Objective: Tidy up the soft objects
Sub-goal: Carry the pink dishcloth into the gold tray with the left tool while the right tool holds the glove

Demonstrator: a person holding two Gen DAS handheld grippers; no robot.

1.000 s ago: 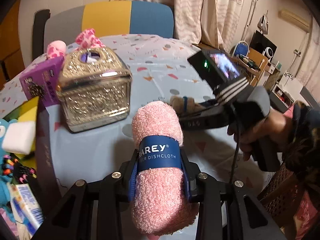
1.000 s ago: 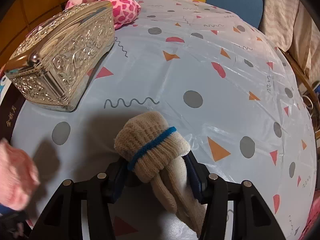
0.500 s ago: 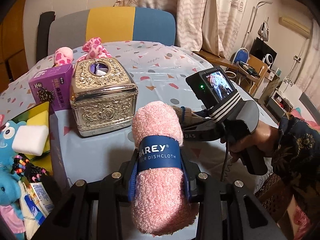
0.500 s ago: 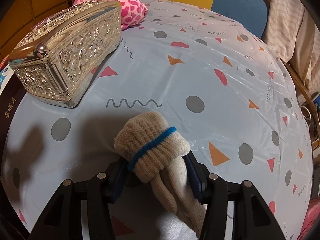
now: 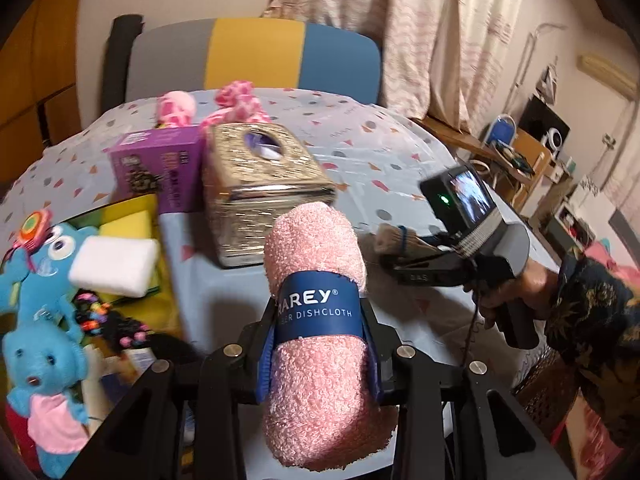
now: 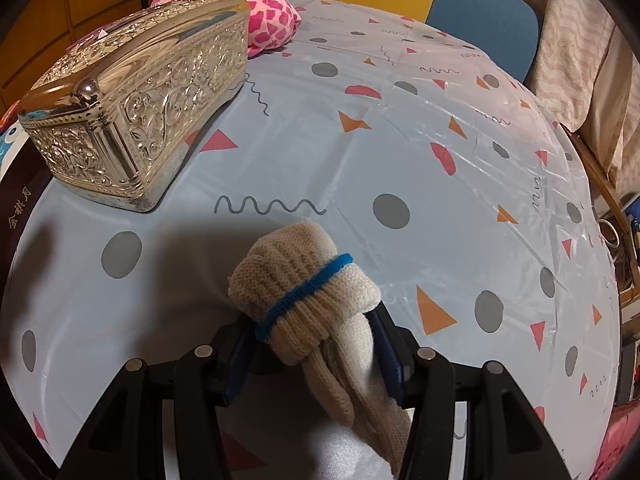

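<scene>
Meanwhile the left gripper (image 5: 320, 344) had its jaws clamped on a rolled pink dishcloth (image 5: 318, 320) with a blue paper band, raised above the patterned surface (image 5: 352, 148). The right gripper (image 6: 316, 354) pinched a bundled beige sock (image 6: 308, 292) ringed by a blue band, held just over the surface in front of the ornate silver tissue box (image 6: 132, 108). At left lay a purple box (image 5: 158, 168), a white sponge (image 5: 116, 266) and blue plush toys (image 5: 40, 320); a pink spotted plush (image 6: 264, 20) sat behind the tissue box

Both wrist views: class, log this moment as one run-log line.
left hand-held gripper: shut on rolled pink dishcloth | right hand-held gripper: shut on beige knitted sock bundle | both above table
</scene>
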